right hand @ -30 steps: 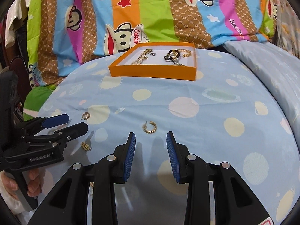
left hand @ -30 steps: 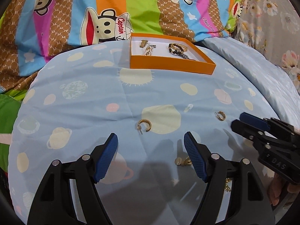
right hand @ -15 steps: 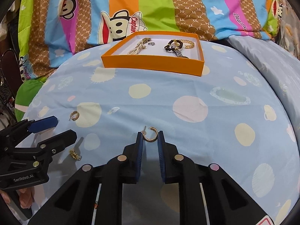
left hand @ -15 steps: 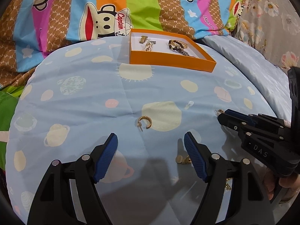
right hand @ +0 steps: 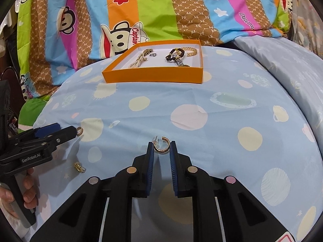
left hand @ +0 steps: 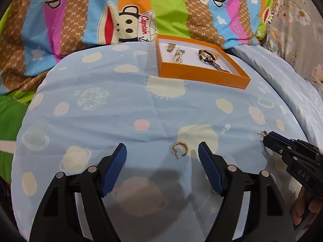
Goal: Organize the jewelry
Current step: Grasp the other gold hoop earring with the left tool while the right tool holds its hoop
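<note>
The right gripper point(right hand: 162, 151) has pinched its blue pads onto a small gold hoop earring point(right hand: 161, 145) lying on the pale blue planet-print bedsheet point(right hand: 222, 121). The left gripper point(left hand: 162, 154) hangs wide open over a second gold hoop point(left hand: 180, 148), not touching it. A third gold earring point(right hand: 78, 166) lies loose nearby. The orange cardboard tray point(right hand: 153, 75) further back holds bracelets and chains.

The right gripper point(right hand: 162, 148), angled downward, pinches a small gold hoop earring point(right hand: 161, 145) between its blue pads point(right hand: 150, 161), while the left gripper point(left hand: 162, 151), also tilted down, holds its fingers spread wide with nothing gripped, and bare fingertips point(right hand: 27, 191) wrap its handle.
</note>
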Action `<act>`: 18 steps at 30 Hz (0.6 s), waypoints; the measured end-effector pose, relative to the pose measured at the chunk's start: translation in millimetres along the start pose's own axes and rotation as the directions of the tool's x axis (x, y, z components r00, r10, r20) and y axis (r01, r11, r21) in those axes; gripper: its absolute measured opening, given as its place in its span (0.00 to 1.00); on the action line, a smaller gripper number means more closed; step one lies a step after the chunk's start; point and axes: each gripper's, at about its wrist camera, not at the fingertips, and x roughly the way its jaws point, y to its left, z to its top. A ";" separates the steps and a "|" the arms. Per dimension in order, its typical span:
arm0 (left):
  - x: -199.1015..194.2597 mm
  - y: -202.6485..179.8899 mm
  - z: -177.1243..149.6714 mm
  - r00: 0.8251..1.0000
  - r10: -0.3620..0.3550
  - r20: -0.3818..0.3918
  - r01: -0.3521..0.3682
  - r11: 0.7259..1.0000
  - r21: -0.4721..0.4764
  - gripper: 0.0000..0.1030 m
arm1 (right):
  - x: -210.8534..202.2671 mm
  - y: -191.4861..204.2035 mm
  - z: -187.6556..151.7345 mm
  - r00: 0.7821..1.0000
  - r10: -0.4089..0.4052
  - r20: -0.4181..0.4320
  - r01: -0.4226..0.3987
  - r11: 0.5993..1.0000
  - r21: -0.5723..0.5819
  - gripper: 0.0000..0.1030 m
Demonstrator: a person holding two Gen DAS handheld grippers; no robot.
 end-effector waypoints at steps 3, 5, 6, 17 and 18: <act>7.6 -5.4 3.9 1.000 -0.015 -0.014 0.015 1.000 0.018 0.69 | -0.7 0.5 -0.5 1.000 0.002 0.003 -0.002 1.000 -0.003 0.14; 11.6 -7.9 5.6 1.000 -0.014 -0.025 0.015 1.000 0.025 0.67 | -0.5 0.3 -0.6 1.000 0.003 0.002 -0.003 1.000 -0.003 0.14; 12.5 -9.9 6.0 1.000 -0.011 -0.025 0.012 0.999 0.033 0.65 | -0.6 0.2 -0.5 1.000 0.004 0.002 -0.004 1.000 -0.003 0.14; 11.3 -16.9 3.4 0.999 -0.047 -0.020 0.048 0.997 0.066 0.31 | -0.7 3.1 -1.4 1.000 0.004 0.005 -0.004 1.000 -0.013 0.14; 11.1 -17.7 3.2 0.999 -0.049 -0.020 0.050 0.996 0.070 0.30 | -0.8 3.1 -1.4 1.000 0.004 0.005 -0.004 1.000 -0.013 0.14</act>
